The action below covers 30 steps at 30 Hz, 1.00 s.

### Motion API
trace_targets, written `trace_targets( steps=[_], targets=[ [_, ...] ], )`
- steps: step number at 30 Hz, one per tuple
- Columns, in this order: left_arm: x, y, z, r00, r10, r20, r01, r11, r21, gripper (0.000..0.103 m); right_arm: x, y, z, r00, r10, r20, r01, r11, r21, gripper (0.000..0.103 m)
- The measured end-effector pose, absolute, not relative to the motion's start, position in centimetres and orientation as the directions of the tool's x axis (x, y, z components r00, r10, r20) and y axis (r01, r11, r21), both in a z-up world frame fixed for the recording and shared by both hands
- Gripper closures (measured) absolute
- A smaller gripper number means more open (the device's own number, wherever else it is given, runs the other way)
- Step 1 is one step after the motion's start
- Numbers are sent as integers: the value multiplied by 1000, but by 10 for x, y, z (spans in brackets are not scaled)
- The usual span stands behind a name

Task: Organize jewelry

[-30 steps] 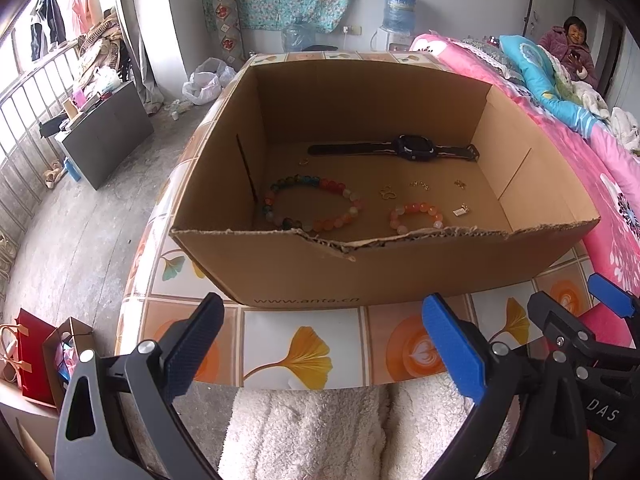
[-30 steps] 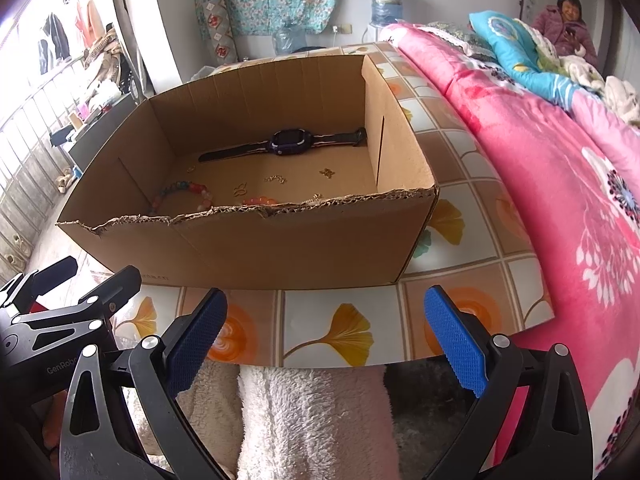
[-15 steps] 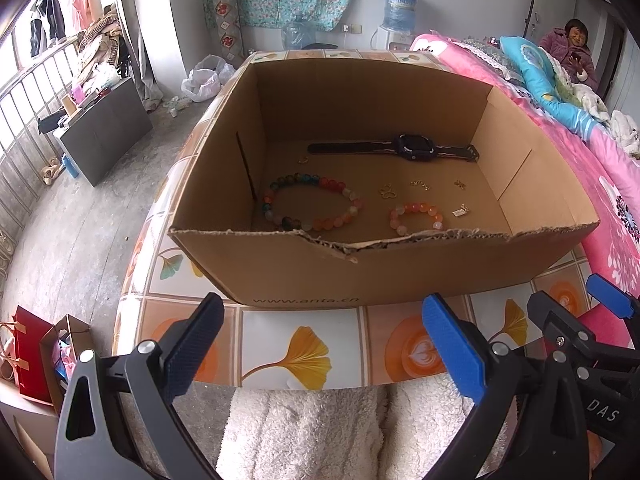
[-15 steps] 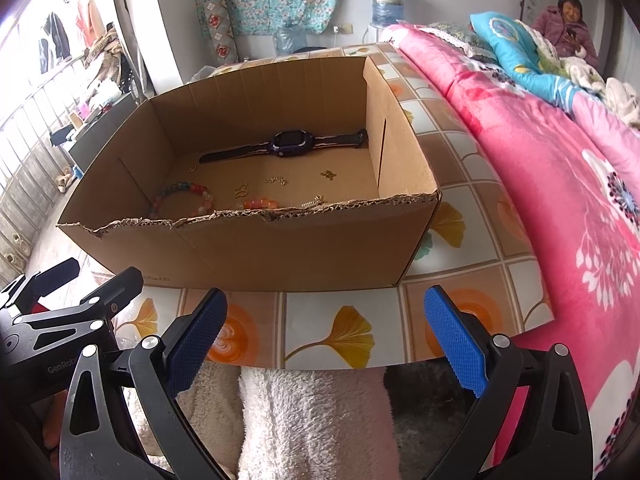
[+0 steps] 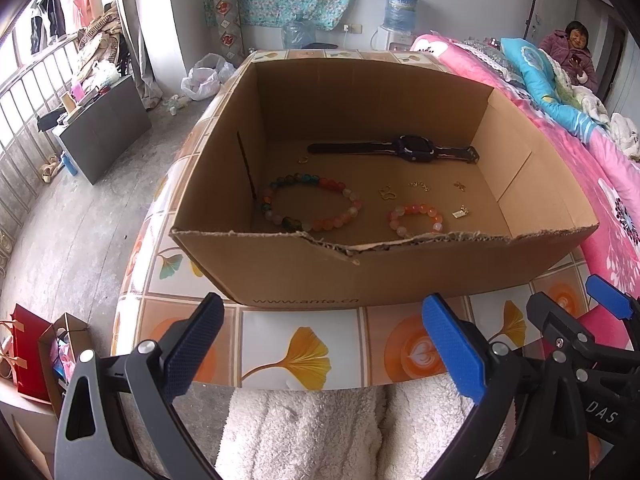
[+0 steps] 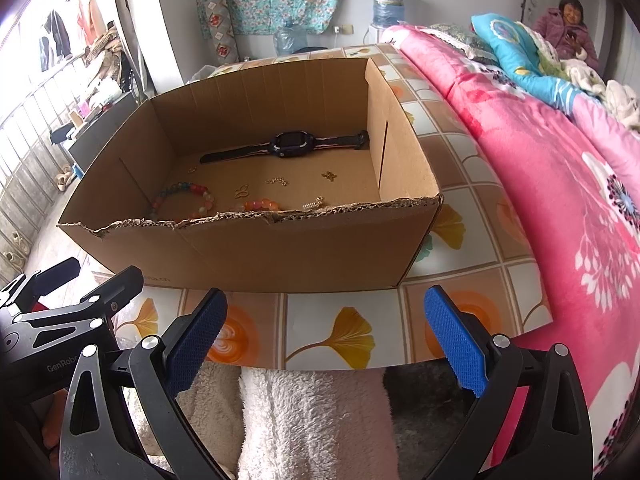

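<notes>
We held both the left hand-held gripper (image 5: 324, 344) and right hand-held gripper (image 6: 326, 338) wide and empty, the cardboard box (image 5: 360, 272) at 12 o'clock.

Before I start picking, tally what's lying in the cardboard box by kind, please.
Watches: 1, the dark watch along the far wall.
Bead bracelets: 2, a large one and a small one.
Small gold pieces: 5, loose on the box floor; too small to tell apart.
Total: 8.

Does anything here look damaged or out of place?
Yes. The cardboard box has a ragged, torn near rim, as if its flap was ripped off. Among the beaded bracelets and small gold pieces, a dark wristwatch lies along its back wall.
</notes>
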<state>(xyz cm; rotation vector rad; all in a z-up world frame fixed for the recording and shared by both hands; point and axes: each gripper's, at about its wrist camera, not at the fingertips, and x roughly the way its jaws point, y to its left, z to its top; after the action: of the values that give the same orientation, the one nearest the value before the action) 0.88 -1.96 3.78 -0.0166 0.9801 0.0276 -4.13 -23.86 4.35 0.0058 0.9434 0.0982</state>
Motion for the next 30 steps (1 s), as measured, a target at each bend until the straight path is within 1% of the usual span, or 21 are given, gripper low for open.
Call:
trace_targets(
  steps=[30],
  targets=[
    [10, -20, 40, 556, 11, -831, -30, 1000, -7, 6, -41, -240, 40, 578, 90, -811, -82, 995, 51, 8]
  ],
)
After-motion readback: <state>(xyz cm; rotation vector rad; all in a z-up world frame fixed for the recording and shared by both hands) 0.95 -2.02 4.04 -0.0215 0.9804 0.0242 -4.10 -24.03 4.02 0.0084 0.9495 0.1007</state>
